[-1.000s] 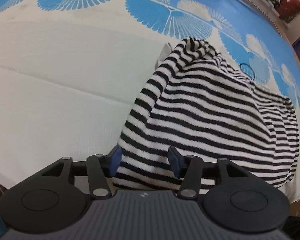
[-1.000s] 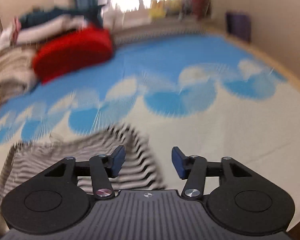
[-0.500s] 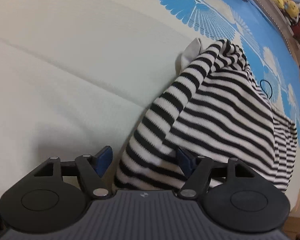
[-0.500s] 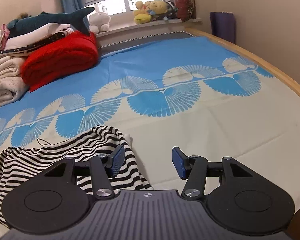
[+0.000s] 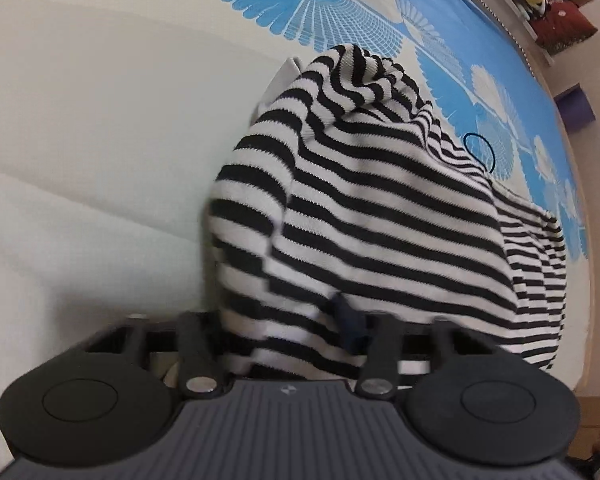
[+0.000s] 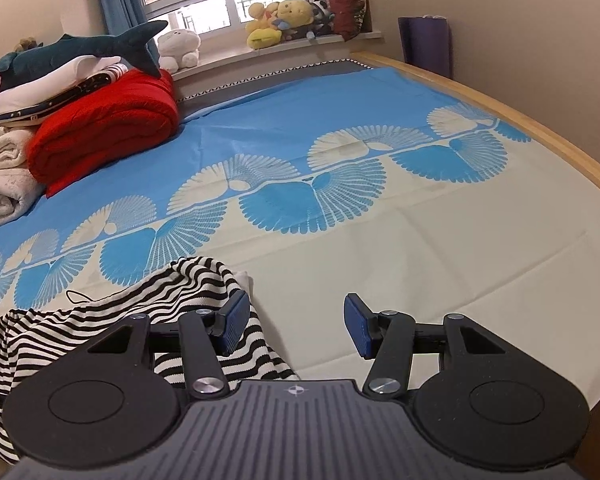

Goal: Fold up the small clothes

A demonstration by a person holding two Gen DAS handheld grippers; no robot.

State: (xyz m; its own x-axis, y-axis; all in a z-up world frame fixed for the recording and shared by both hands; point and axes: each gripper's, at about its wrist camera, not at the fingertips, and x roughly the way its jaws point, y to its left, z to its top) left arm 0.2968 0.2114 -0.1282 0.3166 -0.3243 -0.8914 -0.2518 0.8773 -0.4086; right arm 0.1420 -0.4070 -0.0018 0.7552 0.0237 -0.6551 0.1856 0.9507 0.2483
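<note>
**Striped top at the near edge of the bed**

The striped top (image 5: 380,216) lies bunched on the cream part of the bedsheet (image 6: 420,264), close to the bed's near edge. To the right of the top the sheet runs bare as far as the wooden bed frame (image 6: 540,132); a red blanket (image 6: 104,136) sits well beyond the top, near the window.

My left tongs (image 5: 288,320) are pushed into the top's near hem; cloth covers one finger, so I cannot tell whether they grip it. My right tongs (image 6: 296,324) stand wide apart, holding nothing, their left pad (image 6: 234,320) over the top's edge.
</note>
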